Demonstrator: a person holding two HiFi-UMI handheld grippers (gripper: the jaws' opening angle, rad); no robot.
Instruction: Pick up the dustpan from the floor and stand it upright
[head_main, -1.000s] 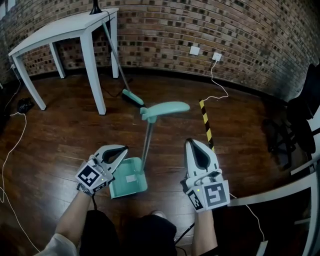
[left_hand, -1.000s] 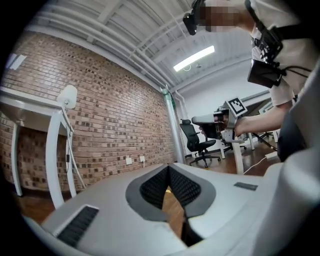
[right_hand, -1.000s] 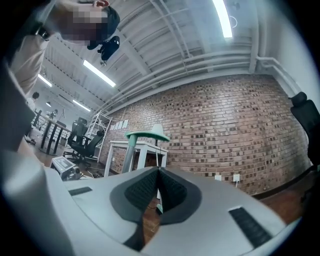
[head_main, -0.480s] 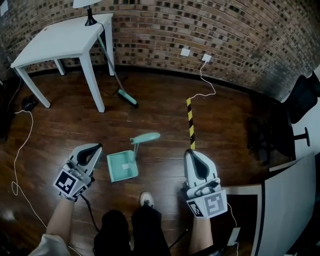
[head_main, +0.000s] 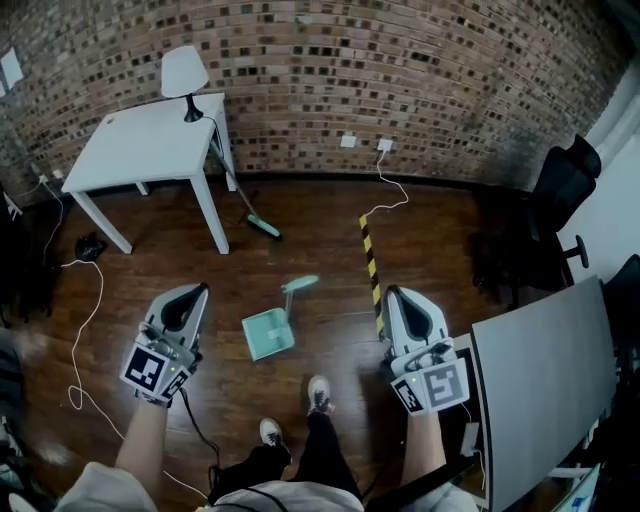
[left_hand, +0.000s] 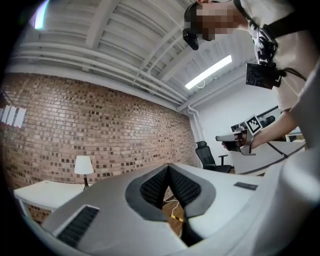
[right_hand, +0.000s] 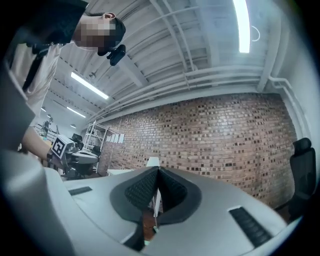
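The teal dustpan (head_main: 270, 331) stands upright on the wooden floor, its pan flat and its long handle (head_main: 291, 297) rising to a teal grip, in the head view's middle. My left gripper (head_main: 186, 297) hovers high above the floor, left of the dustpan, shut and empty. High on the right, well clear of the pan, my right gripper (head_main: 403, 301) is also shut with nothing in it. In the left gripper view the left gripper (left_hand: 169, 172) points level at the brick wall; the right gripper (right_hand: 157, 175) does the same in its own view.
A white table (head_main: 150, 145) with a lamp (head_main: 184, 78) stands at the back left; a teal broom (head_main: 245, 196) leans against it. Black-and-yellow tape (head_main: 371, 271) lies on the floor. Cables (head_main: 84, 325) trail on the left. A grey desk (head_main: 545, 385) and office chair (head_main: 558, 200) sit on the right.
Both grippers and the head camera have risen far above the floor, so the dustpan looks much smaller. The dustpan stays standing on the floor where it was.
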